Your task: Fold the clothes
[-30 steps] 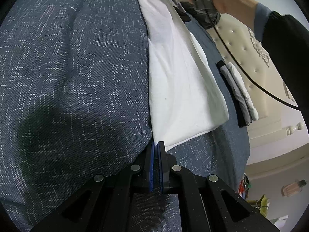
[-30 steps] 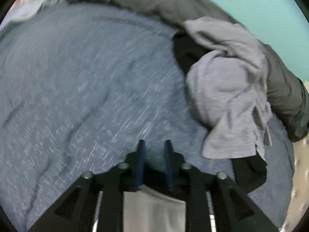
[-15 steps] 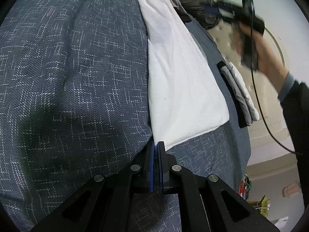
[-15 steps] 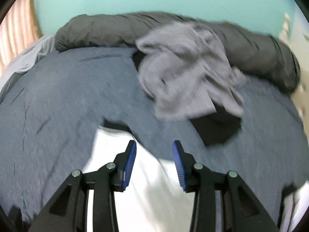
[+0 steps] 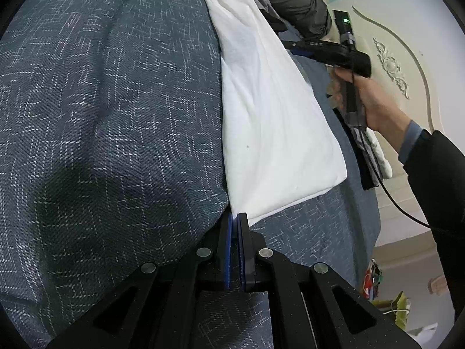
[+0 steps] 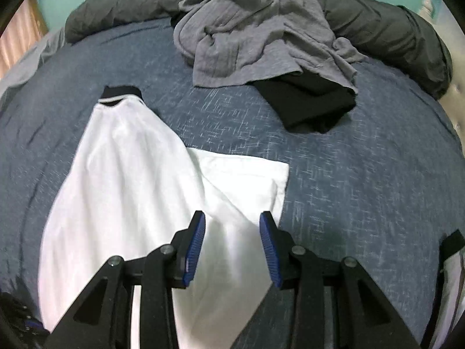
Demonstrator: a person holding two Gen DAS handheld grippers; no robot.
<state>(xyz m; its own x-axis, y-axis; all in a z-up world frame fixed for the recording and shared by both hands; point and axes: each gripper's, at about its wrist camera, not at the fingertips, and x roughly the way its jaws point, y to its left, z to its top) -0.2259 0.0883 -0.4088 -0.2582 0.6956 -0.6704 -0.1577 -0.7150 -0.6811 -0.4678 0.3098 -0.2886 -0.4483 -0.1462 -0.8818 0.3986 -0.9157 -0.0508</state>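
A white shirt (image 5: 270,116) with a dark collar lies lengthwise on the blue bedspread (image 5: 101,116). My left gripper (image 5: 237,216) is shut on the shirt's near bottom corner. In the right wrist view the white shirt (image 6: 125,180) lies folded along its length, with its sleeve spread out to the right. My right gripper (image 6: 232,221) is open and empty, hovering above the shirt near the sleeve. It also shows in the left wrist view (image 5: 319,49), held in a hand over the shirt's right edge.
A crumpled grey garment (image 6: 261,26) and a black garment (image 6: 314,101) lie at the far side of the bed against a dark rolled duvet (image 6: 392,23). Folded clothes (image 5: 375,157) are stacked by the cream headboard (image 5: 407,72).
My right gripper has let go at the collar end, opened wide and drawn back over the shirt. My left gripper has stayed shut on the corner.
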